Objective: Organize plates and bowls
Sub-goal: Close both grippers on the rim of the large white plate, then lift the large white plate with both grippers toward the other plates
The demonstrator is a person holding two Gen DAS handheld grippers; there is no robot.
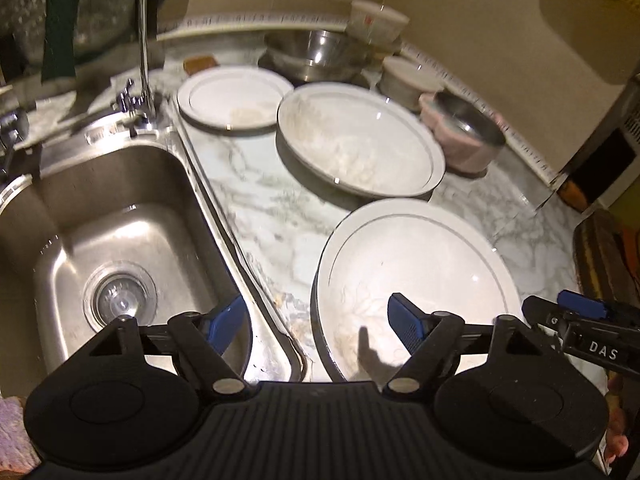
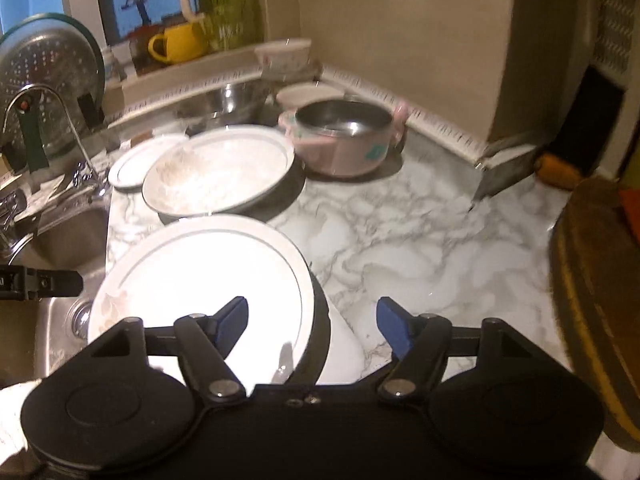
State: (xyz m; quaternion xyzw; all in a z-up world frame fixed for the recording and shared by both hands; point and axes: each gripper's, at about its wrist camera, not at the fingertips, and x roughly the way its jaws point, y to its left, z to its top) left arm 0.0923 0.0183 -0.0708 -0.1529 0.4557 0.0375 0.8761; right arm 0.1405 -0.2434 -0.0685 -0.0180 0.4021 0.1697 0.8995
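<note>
A deep white plate with a grey rim line (image 1: 420, 276) (image 2: 200, 276) lies nearest on the marble counter, beside the sink. My left gripper (image 1: 316, 320) straddles its left rim, one finger over the sink and one over the plate's inside; the pads stand apart from the rim, so it is open. My right gripper (image 2: 312, 314) straddles the right rim the same way, open. Behind it lie a second deep plate with food smears (image 1: 360, 140) (image 2: 220, 172) and a small flat plate (image 1: 234, 100) (image 2: 132, 164). Farther back are a pink bowl with a steel insert (image 1: 464, 136) (image 2: 344, 140) and a steel bowl (image 1: 316, 54).
A steel sink (image 1: 112, 216) with a tall tap (image 1: 142, 40) is on the left. A colander (image 2: 48, 64) leans behind it. A yellow mug (image 2: 180, 42) and a small white bowl (image 2: 284, 54) stand on the ledge. A wooden board (image 2: 592, 280) borders the counter's right side.
</note>
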